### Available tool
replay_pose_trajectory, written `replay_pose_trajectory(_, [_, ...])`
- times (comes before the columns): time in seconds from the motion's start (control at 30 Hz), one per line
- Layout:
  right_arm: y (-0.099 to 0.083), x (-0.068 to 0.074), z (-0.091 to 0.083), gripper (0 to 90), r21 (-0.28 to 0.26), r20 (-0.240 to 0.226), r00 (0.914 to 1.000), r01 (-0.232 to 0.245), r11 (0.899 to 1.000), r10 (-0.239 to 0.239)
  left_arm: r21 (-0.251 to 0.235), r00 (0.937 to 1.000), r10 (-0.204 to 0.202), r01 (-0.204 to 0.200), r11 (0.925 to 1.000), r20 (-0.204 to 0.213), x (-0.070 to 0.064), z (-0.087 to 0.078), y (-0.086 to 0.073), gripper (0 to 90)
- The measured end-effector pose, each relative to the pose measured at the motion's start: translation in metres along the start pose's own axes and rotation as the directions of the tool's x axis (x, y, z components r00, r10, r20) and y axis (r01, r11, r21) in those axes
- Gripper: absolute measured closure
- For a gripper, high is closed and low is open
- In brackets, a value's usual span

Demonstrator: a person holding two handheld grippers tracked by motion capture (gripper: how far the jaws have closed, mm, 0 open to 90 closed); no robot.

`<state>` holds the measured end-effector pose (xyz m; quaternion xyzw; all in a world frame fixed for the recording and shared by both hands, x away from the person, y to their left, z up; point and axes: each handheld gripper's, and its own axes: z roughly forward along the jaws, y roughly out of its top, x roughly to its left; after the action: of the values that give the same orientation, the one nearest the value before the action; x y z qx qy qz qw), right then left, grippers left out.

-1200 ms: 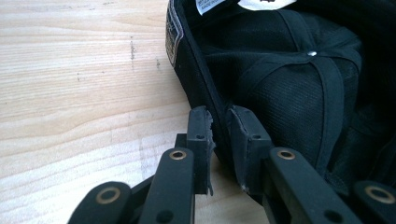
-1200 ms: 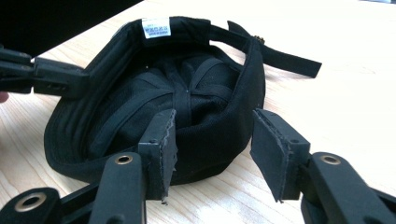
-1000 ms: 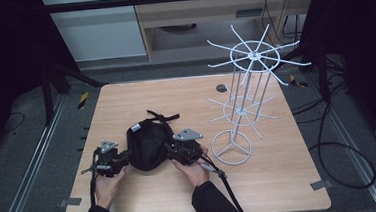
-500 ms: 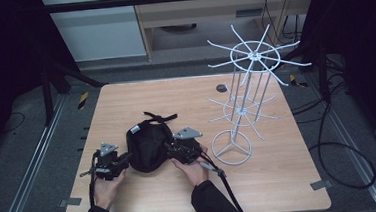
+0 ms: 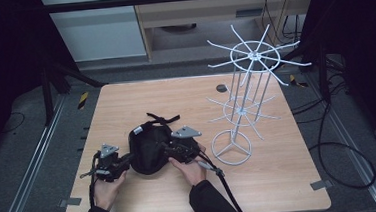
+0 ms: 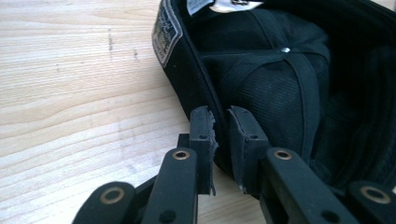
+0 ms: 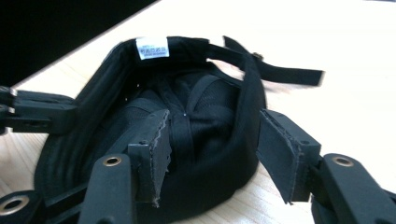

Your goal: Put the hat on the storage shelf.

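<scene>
A black baseball cap point(image 5: 150, 147) lies upside down on the wooden table point(image 5: 281, 179), between the two grippers. The left gripper point(image 6: 220, 135) has its jaws pressed nearly together on the cap's rim, one pad inside and one outside the sweatband; its own view shows this pinch close up, along with a sewn label on the outer band just ahead of the jaws. The right gripper point(image 7: 212, 156) has its jaws spread wide, straddling the opposite rim: one pad sits inside the crown, the other stands clear outside the cloth. Its view also shows a white tag point(image 7: 152, 47) on the far inner band, the adjuster strap point(image 7: 280, 70) trailing beyond it, and the left gripper's jaws at the left edge. From the high view, a white wire display rack point(image 5: 243, 99) stands just beyond the right gripper, and a small dark disc point(image 5: 221, 88) lies farther off.
</scene>
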<state>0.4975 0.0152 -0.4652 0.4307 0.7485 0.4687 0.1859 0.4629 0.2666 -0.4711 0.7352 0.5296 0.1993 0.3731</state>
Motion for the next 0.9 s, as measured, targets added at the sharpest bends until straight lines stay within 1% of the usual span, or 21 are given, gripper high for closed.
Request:
replay_pose_trajectory(0.07, [-0.002,0.002,0.004,44.9,0.035,0.053,0.9978,0.037,0.999,-0.039,0.0,1.0,0.008,-0.008,1.0,-0.004,-0.002,0.0,0.0,79.7])
replay_pose_trajectory(0.1, [-0.003,0.002,0.006,45.3,0.053,0.071,0.9961,0.049,0.997,-0.053,0.0,0.9999,0.009,-0.009,1.0,-0.006,-0.003,-0.001,0.0,79.9])
replay_pose_trajectory(0.13, [-0.005,0.002,0.007,45.3,0.077,0.087,0.9951,0.04,0.996,-0.047,0.001,0.9999,0.011,-0.011,0.9999,-0.005,-0.003,-0.001,0.0,79.9])
replay_pose_trajectory(0.23, [-0.009,-0.002,0.01,48.2,0.12,0.079,0.9968,0.0,0.993,-0.01,0.004,0.9999,0.011,-0.011,0.9999,-0.008,-0.003,0.0,-0.001,79.7])
replay_pose_trajectory(0.27, [-0.01,-0.003,0.011,49.7,0.136,0.081,0.9967,-0.004,0.991,-0.007,0.003,0.9999,0.012,-0.012,0.9999,-0.009,-0.003,0.0,-0.001,79.6])
replay_pose_trajectory(0.3, [-0.011,-0.004,0.011,53.5,0.149,0.088,0.9961,-0.002,0.989,-0.011,0.003,0.9999,0.011,-0.011,0.9999,-0.009,-0.004,0.0,-0.001,79.6])
replay_pose_trajectory(0.33, [-0.011,-0.004,0.011,53.5,0.149,0.088,0.9961,-0.002,0.989,-0.011,0.003,0.9999,0.011,-0.011,0.9999,-0.009,-0.004,0.0,-0.001,79.6])
replay_pose_trajectory(0.37, [-0.013,-0.006,0.011,59.8,0.172,0.084,0.9965,-0.014,0.985,-0.001,0.0,0.9999,0.011,-0.011,0.9999,-0.01,-0.004,-0.001,-0.001,79.6])
replay_pose_trajectory(0.4, [-0.013,-0.007,0.01,64.4,0.181,0.078,0.9968,-0.027,0.983,0.013,-0.001,0.9999,0.009,-0.009,1.0,-0.01,-0.004,0.0,-0.001,79.5])
replay_pose_trajectory(0.43, [-0.013,-0.007,0.009,69.0,0.188,0.084,0.9964,-0.031,0.982,0.015,-0.002,0.9999,0.009,-0.009,1.0,-0.01,-0.004,0.0,-0.001,79.4])
replay_pose_trajectory(0.47, [-0.013,-0.007,0.009,69.0,0.188,0.084,0.9964,-0.031,0.982,0.015,-0.002,0.9999,0.009,-0.009,1.0,-0.01,-0.004,0.0,-0.001,79.1])
replay_pose_trajectory(0.5, [-0.012,-0.008,0.007,77.8,0.199,0.075,0.997,-0.036,0.979,0.021,-0.001,0.9999,0.009,-0.009,1.0,-0.006,-0.004,0.0,-0.001,78.8])
replay_pose_trajectory(0.53, [-0.012,-0.008,0.007,77.8,0.199,0.075,0.997,-0.036,0.979,0.021,-0.002,1.0,0.009,-0.009,1.0,-0.001,-0.005,0.0,-0.001,78.8])
replay_pose_trajectory(0.57, [-0.01,-0.007,0.004,81.8,0.182,0.073,0.9973,-0.02,0.983,0.006,0.0,0.9999,0.013,-0.013,0.9999,0.001,-0.006,0.0,-0.001,78.2])
replay_pose_trajectory(0.6, [-0.01,-0.007,0.004,81.8,0.182,0.073,0.9973,-0.02,0.983,0.006,0.0,0.9999,0.013,-0.013,0.9999,0.001,-0.006,0.0,-0.001,78.1])
replay_pose_trajectory(0.67, [-0.009,-0.006,0.001,82.5,0.15,0.059,0.9983,-0.014,0.989,0.005,0.001,0.9999,0.015,-0.015,0.9999,0.001,-0.006,0.001,-0.002,77.7])
replay_pose_trajectory(0.7, [-0.007,-0.005,-0.003,82.7,0.119,0.051,0.9987,-0.005,0.993,-0.001,0.003,0.9998,0.018,-0.018,0.9998,-0.001,-0.006,0.001,-0.002,77.1])
replay_pose_trajectory(0.73, [-0.004,-0.003,-0.01,82.7,0.067,0.042,0.9989,0.018,0.998,-0.021,0.004,0.9999,0.014,-0.014,0.9999,0.003,-0.006,0.002,-0.002,76.1])
replay_pose_trajectory(0.77, [-0.001,-0.002,-0.014,82.6,0.035,0.033,0.9991,0.027,0.999,-0.028,0.005,0.9999,0.014,-0.014,0.9999,0.002,-0.006,0.002,-0.002,75.8])
replay_pose_trajectory(0.83, [0.004,0.001,-0.023,82.5,-0.027,0.013,0.9987,0.05,0.998,-0.05,0.005,0.9998,0.02,-0.02,0.9998,0.0,-0.006,0.003,-0.002,78.3])
replay_pose_trajectory(0.9, [0.009,0.005,-0.031,82.3,-0.08,-0.012,0.9972,0.073,0.994,-0.074,0.009,0.9996,0.027,-0.027,0.9996,-0.001,-0.007,0.005,-0.002,80.2])
